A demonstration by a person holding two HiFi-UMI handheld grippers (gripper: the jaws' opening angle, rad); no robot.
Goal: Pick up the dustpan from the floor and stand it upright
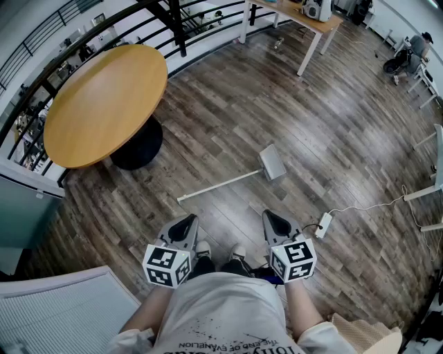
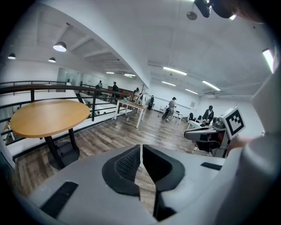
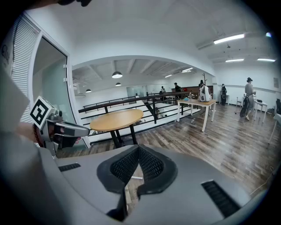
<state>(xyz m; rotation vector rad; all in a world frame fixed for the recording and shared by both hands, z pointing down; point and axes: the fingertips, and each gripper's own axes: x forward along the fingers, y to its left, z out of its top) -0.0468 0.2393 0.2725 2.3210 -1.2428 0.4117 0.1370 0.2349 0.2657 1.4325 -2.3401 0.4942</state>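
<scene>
The dustpan (image 1: 272, 162) lies flat on the wooden floor in the head view, its grey pan to the right and its long white handle (image 1: 218, 187) running down-left. Both grippers hang near the person's waist, short of it and apart from it. My left gripper (image 1: 187, 221) points toward the handle's end, with its jaws shut and nothing between them (image 2: 141, 148). My right gripper (image 1: 272, 216) is below the pan, also shut and empty (image 3: 138, 148). Each gripper view catches the other gripper at its side: the right one (image 2: 206, 133) and the left one (image 3: 59, 130).
A round wooden table (image 1: 104, 104) on a black base stands at the left beside a black railing (image 1: 176, 28). A white desk (image 1: 304, 17) is at the back. A white power strip (image 1: 323, 225) with its cable lies right of my right gripper. The person's shoes (image 1: 218, 252) are between the grippers.
</scene>
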